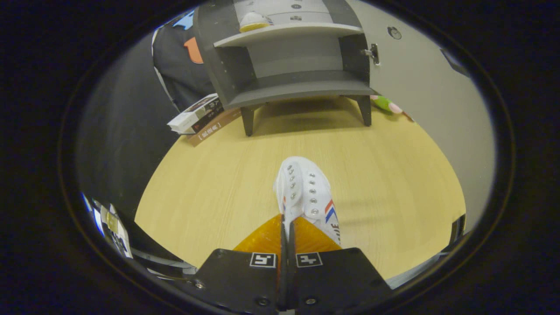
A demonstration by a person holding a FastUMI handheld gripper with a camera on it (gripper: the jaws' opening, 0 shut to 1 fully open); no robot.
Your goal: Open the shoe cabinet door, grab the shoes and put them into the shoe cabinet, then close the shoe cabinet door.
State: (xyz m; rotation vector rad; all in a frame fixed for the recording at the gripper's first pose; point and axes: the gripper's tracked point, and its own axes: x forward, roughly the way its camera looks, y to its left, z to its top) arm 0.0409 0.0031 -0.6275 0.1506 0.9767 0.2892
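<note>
- The worktop [210, 175] spreads out pale and wood-grained, carrying everything in play.
- At its far end stands the grey shoe cabinet [288, 65] on short legs, its door [420, 87] swung wide to the right, so the opening step looks done.
- One shoe [256, 20] sits on the cabinet's upper shelf; the lower shelf [302, 85] is bare and ready.
- Left of the cabinet, a small stack of books [199, 118] lies by the leg; a soft toy [387, 104] peeks out behind the right leg.
- Now the action: a white shoe [306, 192] with metal eyelets and a red-and-blue side stripe, well short of the cabinet.
- The hand-held gripper [286, 232] has its fingers drawn almost together, pinching the shoe's upper edge between them — it reads as a firm hold.
- Step in hand, as I judge it: carrying this shoe to the cabinet.
- Next move calls for travelling forward over the worktop, clearing the shelf front, setting the shoe inside, then releasing before the door can be closed.
</note>
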